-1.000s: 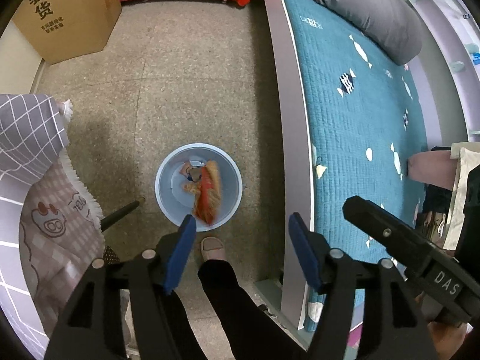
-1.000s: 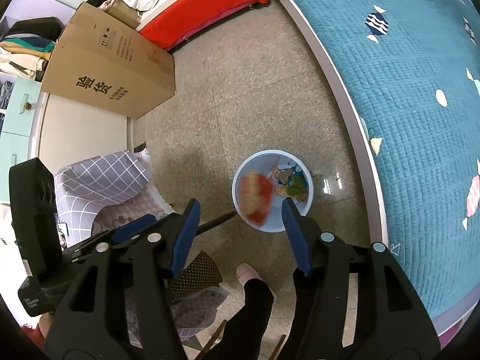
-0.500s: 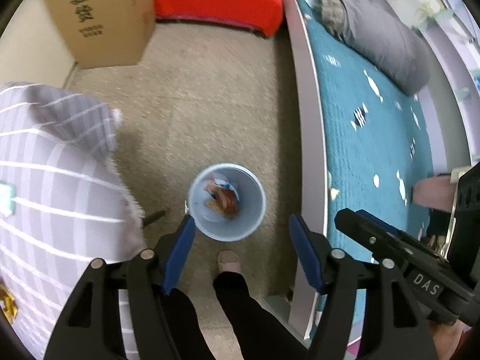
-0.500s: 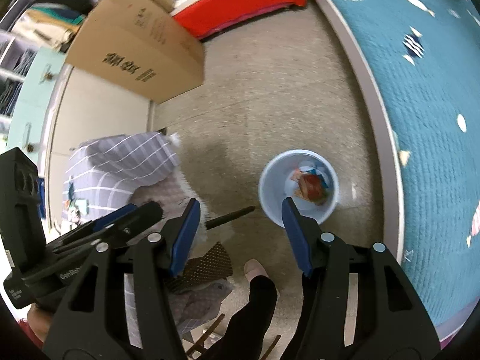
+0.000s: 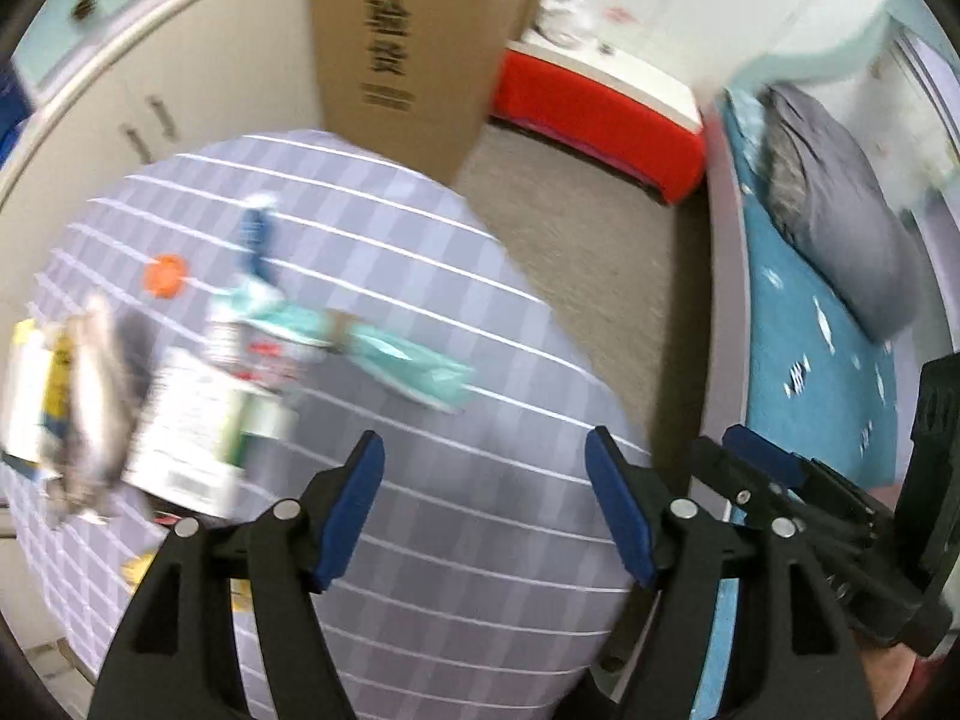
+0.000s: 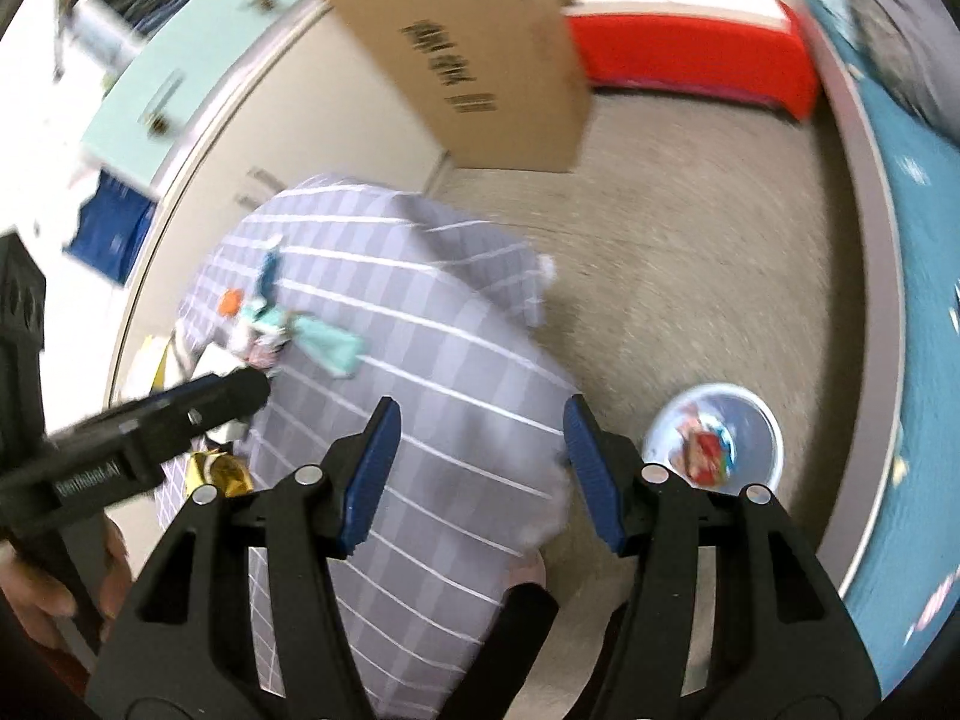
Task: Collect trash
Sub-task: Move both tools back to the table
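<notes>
Grey checked cloth covers the counter (image 5: 456,540) filling the lower middle of both views. Left claw (image 5: 483,504) has just been opening, nothing between its blue pads; right claw (image 6: 477,474) gapes empty too. Blurry mint-green wrapper (image 5: 414,366) and white packet (image 5: 192,438) lie centre-left. Pale blue round bin (image 6: 774,438) holding red trash sits lower right on the floor, cardboard box (image 6: 480,54) up top.

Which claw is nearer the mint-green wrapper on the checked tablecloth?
Left. The left claw hangs open over the cloth just short of the mint-green wrapper; the right claw is open too, farther toward the bin.
</notes>
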`<state>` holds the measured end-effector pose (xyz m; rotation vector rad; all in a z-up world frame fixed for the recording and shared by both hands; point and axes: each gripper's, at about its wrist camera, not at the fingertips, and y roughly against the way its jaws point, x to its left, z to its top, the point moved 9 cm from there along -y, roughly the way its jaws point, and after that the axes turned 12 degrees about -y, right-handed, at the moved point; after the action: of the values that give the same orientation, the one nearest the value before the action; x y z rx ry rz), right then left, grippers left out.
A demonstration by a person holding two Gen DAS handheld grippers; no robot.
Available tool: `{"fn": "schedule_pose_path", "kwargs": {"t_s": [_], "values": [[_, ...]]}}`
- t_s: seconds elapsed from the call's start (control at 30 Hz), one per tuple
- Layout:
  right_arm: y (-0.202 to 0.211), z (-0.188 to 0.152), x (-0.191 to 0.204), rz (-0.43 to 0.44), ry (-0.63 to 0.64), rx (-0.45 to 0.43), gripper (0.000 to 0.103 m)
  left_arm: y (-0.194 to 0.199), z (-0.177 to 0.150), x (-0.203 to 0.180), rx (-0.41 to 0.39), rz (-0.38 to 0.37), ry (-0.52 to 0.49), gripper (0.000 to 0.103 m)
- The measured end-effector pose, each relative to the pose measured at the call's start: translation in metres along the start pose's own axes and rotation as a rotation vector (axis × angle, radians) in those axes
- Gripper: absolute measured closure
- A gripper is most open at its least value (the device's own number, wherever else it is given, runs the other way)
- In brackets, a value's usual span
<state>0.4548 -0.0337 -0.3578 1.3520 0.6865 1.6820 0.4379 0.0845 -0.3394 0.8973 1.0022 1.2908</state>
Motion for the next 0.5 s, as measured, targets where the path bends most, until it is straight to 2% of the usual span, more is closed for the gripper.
{"fn": "schedule_pose_path", "kwargs": {"t_s": [0.1,0.27,0.43,0.5], "values": [[-0.022,-0.003,0.04,-0.009,0.106,0.003,0.047,0.011,0.002,0.048,-0.01,0.036,0.043,0.035],[-0.064,-0.001,0.092,-0.039,0.259,0.002,0.047,0.021,0.005,0.101,-0.024,0.057,0.085,0.035],[-0.099,-0.002,0.123,-0.07,0.368,0.02,0.047,0.02,0.01,0.127,-0.02,0.055,0.106,0.035],[-0.105,0.0,0.127,-0.084,0.367,0.012,0.047,0.016,0.015,0.133,-0.017,0.036,0.119,0.035]]}}
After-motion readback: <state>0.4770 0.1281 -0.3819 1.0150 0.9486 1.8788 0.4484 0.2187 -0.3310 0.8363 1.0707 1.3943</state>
